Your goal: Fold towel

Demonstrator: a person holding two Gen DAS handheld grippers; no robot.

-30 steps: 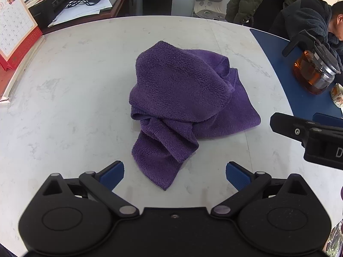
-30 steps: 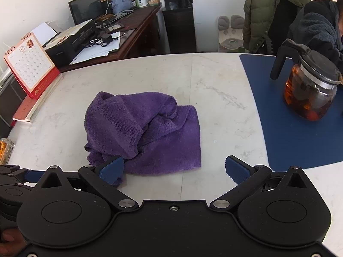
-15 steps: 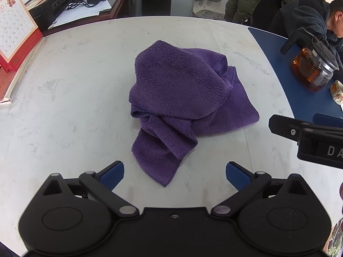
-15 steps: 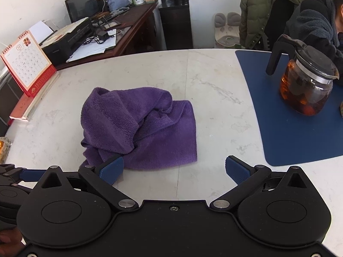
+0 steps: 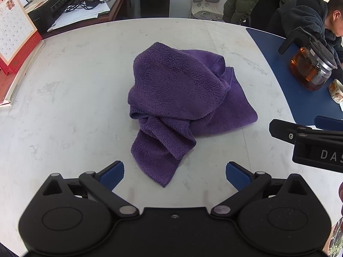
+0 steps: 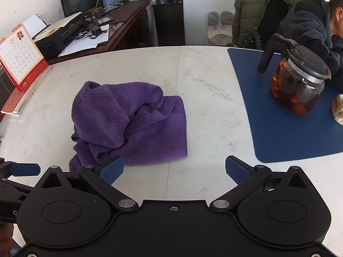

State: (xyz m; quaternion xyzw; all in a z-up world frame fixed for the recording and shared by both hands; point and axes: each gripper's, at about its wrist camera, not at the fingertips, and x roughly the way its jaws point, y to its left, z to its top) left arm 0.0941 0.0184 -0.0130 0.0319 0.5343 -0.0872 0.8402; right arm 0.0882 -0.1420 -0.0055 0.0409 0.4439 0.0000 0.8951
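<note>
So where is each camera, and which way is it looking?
Left wrist: sits on the left gripper, looking forward over its open blue fingers at the crumpled purple towel; the right gripper pokes in at right.
Right wrist: sits on the right gripper, open, towel ahead-left, glass teapot at right.
Both share the towel, white table, teapot and blue mat.

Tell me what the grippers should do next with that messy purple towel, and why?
Probably lower the left gripper onto the towel corner that trails toward it and pinch it. Both grippers are open and hold nothing, and the towel lies crumpled in a heap on the white table, so it likely needs spreading flat before any fold. The right gripper could then take the flat near edge.
</note>
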